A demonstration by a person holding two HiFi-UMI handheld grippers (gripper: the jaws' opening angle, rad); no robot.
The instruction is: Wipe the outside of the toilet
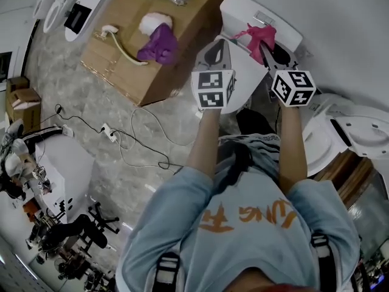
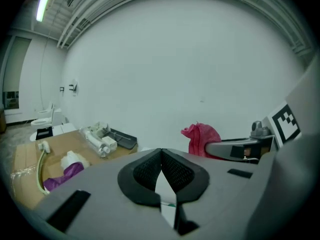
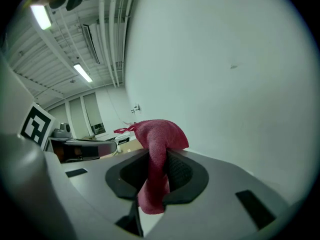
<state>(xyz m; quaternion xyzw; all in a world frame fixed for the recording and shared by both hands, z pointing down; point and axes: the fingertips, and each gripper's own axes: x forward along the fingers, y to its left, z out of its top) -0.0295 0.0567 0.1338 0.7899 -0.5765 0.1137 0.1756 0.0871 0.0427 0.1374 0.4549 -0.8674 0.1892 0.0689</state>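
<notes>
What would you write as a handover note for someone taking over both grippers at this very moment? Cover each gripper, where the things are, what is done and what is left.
Left gripper: jaws shut, holding nothing.
Right gripper: shut on the red cloth, which bunches up above the jaws.
Toilet: directly ahead, against the wall. The cloth is held over its tank; contact is unclear.
Done: the cloth is in hand. No wiping can be confirmed.
Left: wipe the tank, then the rest of the outside.
</notes>
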